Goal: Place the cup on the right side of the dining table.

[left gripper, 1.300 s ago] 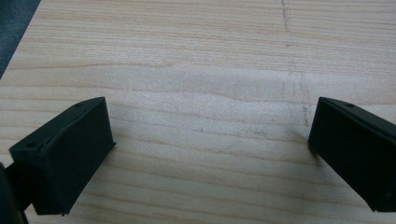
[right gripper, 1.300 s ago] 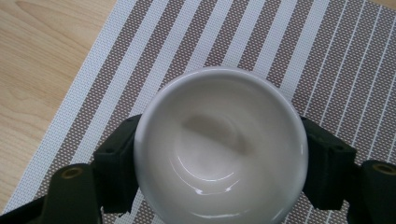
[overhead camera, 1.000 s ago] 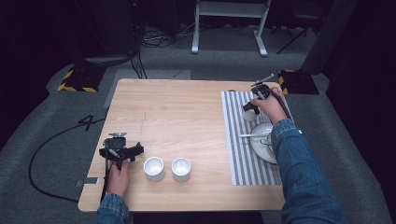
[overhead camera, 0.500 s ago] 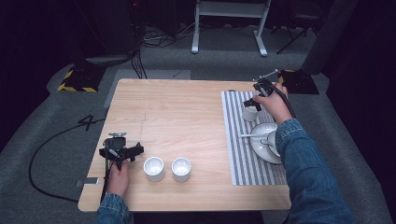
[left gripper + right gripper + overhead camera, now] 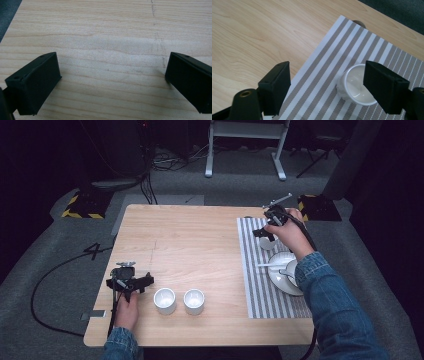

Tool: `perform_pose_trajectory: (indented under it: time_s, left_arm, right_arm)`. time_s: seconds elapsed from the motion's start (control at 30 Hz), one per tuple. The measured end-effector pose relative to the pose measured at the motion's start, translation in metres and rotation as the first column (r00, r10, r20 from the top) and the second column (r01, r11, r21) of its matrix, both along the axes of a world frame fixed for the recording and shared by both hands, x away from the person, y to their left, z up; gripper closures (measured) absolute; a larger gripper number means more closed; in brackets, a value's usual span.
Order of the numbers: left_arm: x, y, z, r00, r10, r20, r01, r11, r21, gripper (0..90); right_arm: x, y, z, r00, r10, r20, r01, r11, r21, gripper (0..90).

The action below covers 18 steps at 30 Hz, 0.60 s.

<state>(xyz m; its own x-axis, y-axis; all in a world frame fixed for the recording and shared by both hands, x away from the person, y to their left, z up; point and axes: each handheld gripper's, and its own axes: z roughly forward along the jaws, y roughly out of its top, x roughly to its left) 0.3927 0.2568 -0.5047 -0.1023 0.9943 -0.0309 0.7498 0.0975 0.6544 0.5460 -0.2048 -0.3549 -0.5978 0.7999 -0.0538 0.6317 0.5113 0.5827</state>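
Since the earlier high view, the right gripper [image 5: 263, 233] has travelled toward the far end of the grey-and-white striped placemat [image 5: 255, 285], uncovering the white saucer [image 5: 280, 282] with its white spoon [image 5: 270, 264]. The left gripper [image 5: 131, 284] rests unchanged on the light wooden tabletop [image 5: 200, 245], beside two small white cups [image 5: 164, 300] near the front edge. The right gripper view supplies what the high view obscures: a small white ribbed cup [image 5: 354, 86] stands on the striped placemat [image 5: 332, 82], partly behind one black finger, and the fingers are parted with nothing between them. The left gripper view shows its fingers [image 5: 35, 85] spread wide over bare tabletop [image 5: 110, 50], holding nothing.
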Motion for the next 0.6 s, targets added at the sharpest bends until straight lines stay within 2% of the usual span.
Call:
perform_pose_trajectory:
  time_s: [0.27,0.37,0.6]
  left_arm:
    - [0.000,0.000,0.000,1.0000,0.000,0.000,0.000,1.0000,0.000,0.0]
    - [0.000,0.000,0.000,1.0000,0.000,0.000,0.000,1.0000,0.000,0.1]
    - [0.000,0.000,0.000,1.0000,0.000,0.000,0.000,1.0000,0.000,0.1]
  right_arm:
    - [-0.018,0.013,0.006,0.9985,0.053,0.010,-0.054,0.9985,0.014,22.4]
    - [-0.028,0.020,0.008,0.9965,0.082,0.017,-0.083,0.9959,0.036,22.4]
    - [-0.048,0.033,0.006,0.9896,0.142,0.024,-0.143,0.9890,0.040,22.4]
